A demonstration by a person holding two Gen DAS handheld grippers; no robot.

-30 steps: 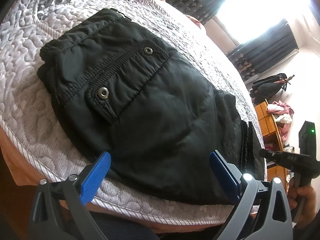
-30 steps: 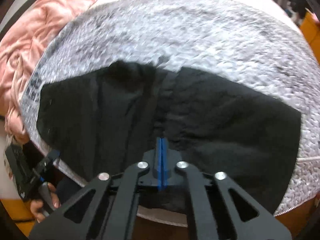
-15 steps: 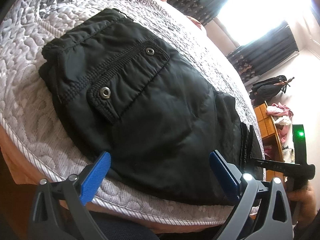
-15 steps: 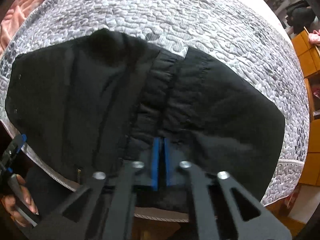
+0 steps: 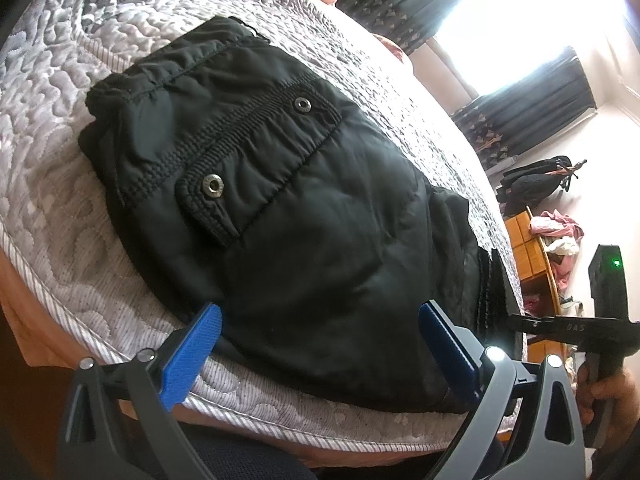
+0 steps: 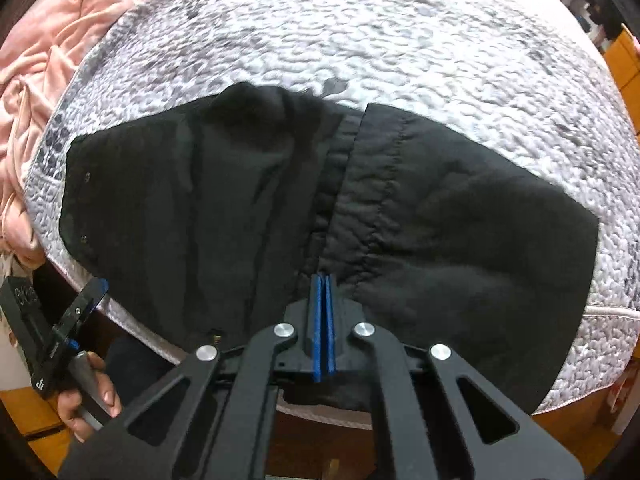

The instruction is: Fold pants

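Note:
Black pants (image 5: 304, 216) lie folded on the grey quilted bedspread (image 5: 52, 184), a snap-button pocket flap facing up. My left gripper (image 5: 320, 312) stands open at the bed's near edge, and its blue pads (image 5: 200, 340) straddle the pants' near border without pressing it. In the right wrist view the pants (image 6: 460, 216) spread wide, one layer's hem overlapping another along a seam. My right gripper (image 6: 323, 278) points down at the near end of that seam. Its blue pads are pressed together on a pinch of the fabric. The right gripper (image 5: 520, 322) also shows beside the pants' right end.
A crumpled pink blanket (image 6: 48, 60) lies at the far left of the bed. An orange wooden shelf (image 5: 528, 248) with clothes and a dark bag (image 5: 536, 180) stand beyond the bed. A hand (image 6: 88, 392) holds the left gripper below the bed's edge.
The right gripper's pads had a narrow gap half a second ago and are now pressed together at the pants' seam. The left gripper has stayed open and in place.

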